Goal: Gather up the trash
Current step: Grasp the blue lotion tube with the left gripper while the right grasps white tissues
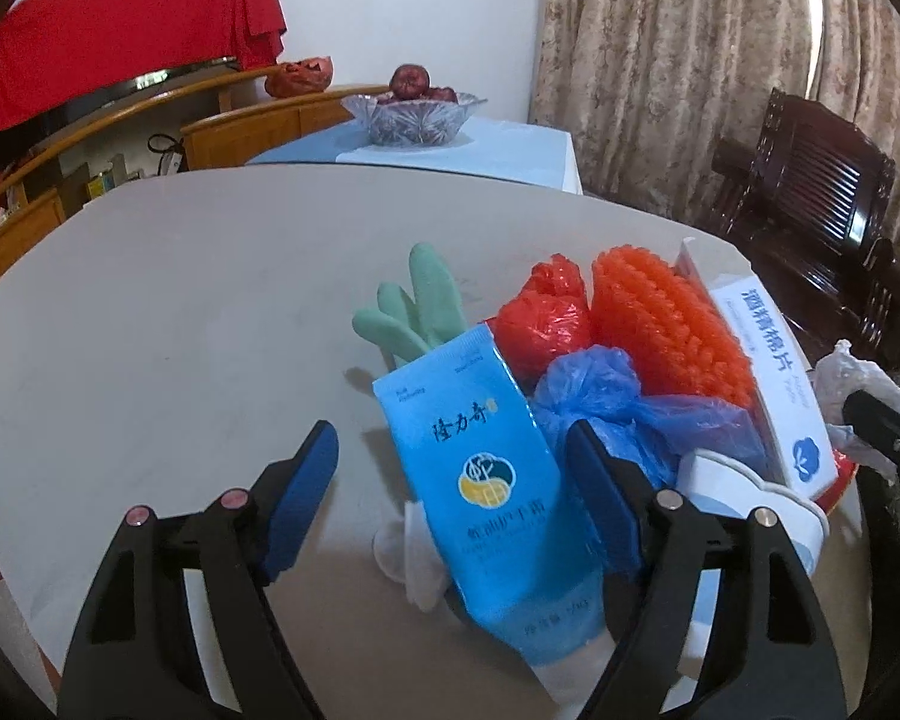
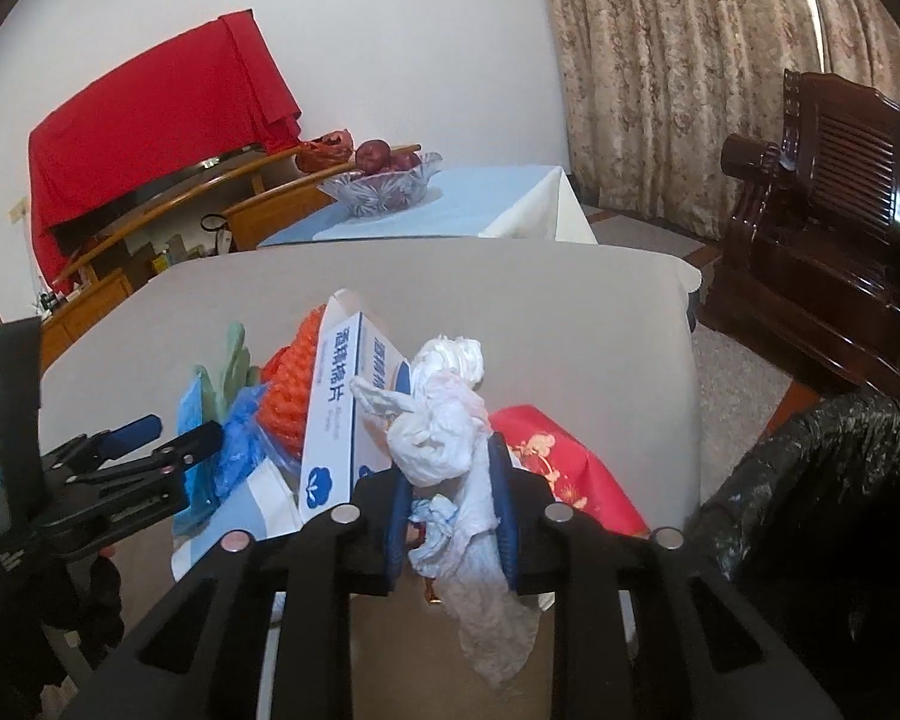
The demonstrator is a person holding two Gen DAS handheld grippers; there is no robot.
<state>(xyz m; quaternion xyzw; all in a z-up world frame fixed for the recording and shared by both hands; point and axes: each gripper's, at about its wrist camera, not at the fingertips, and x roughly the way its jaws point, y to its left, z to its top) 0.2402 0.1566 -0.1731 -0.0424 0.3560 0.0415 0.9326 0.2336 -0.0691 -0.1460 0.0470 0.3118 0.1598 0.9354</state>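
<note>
Brimming glass bowl (image 1: 413, 114), probably fruit

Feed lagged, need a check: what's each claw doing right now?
Left claw: open, straddling the blue tube, not pressing it.
Right claw: shut on the white crumpled bag.

White wall (image 2: 390, 30), patterned curtains (image 1: 660, 60) right, dark carved chair (image 2: 840, 210), red cloth (image 1: 120, 30) over wooden sideboard (image 1: 150, 114), glass fruit bowl (image 1: 411, 114).

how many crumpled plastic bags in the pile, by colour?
3: red bag behind the blue tube, blue bag beside the tube, white bag clamped in the right gripper. More may be hidden underneath.
</note>
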